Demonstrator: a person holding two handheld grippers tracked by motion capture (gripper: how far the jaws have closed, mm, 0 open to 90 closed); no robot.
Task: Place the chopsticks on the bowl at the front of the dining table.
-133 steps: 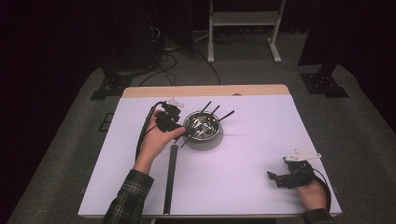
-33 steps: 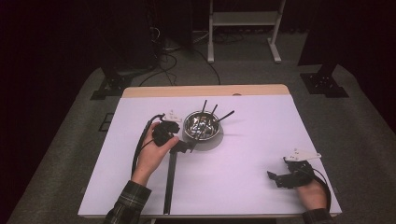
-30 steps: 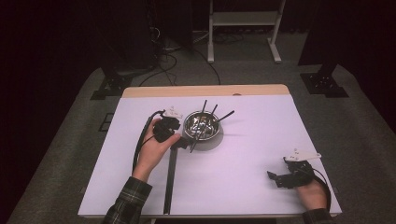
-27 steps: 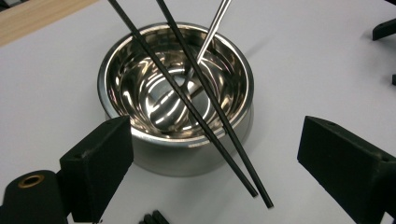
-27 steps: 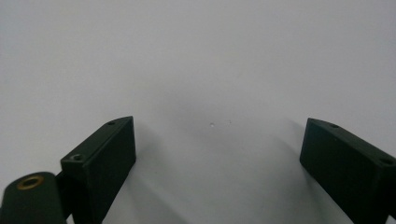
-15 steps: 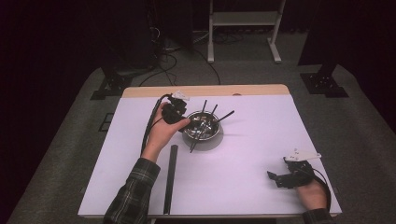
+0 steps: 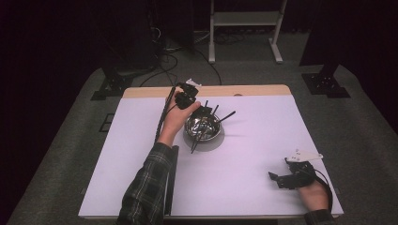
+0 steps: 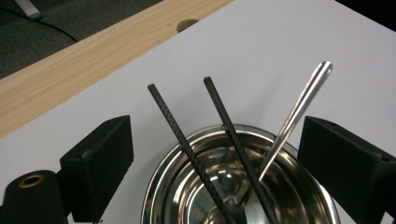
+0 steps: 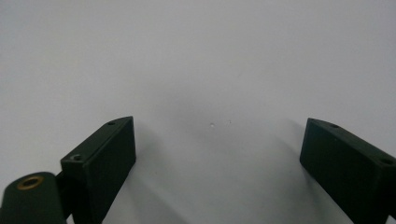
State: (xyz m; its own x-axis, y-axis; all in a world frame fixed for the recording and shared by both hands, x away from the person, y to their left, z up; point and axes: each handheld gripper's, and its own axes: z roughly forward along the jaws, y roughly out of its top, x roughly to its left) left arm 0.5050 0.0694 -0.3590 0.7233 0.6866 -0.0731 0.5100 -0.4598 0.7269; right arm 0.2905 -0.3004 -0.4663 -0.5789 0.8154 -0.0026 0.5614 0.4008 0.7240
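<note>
Left gripper [image 7: 202, 111] now reaching over bowl [image 7: 202, 127], jaws gaping, chopsticks [image 8: 196, 158] lying between them; right gripper [image 7: 280, 177] resting open on table [image 7: 263, 140].

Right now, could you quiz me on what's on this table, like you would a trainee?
1. True or false: the left tongs are clamped on a chopstick.
2. How many sticks show leaning out of the steel bowl in the left gripper view? A) one B) three C) six
3. Fill in: the right tongs hang open above the bare ____ table cover.

Key: 1. False: the jaws stand wide apart on either side of the bowl, gripping nothing. 2. B: two black chopsticks and one silver stick. 3. White.
</note>
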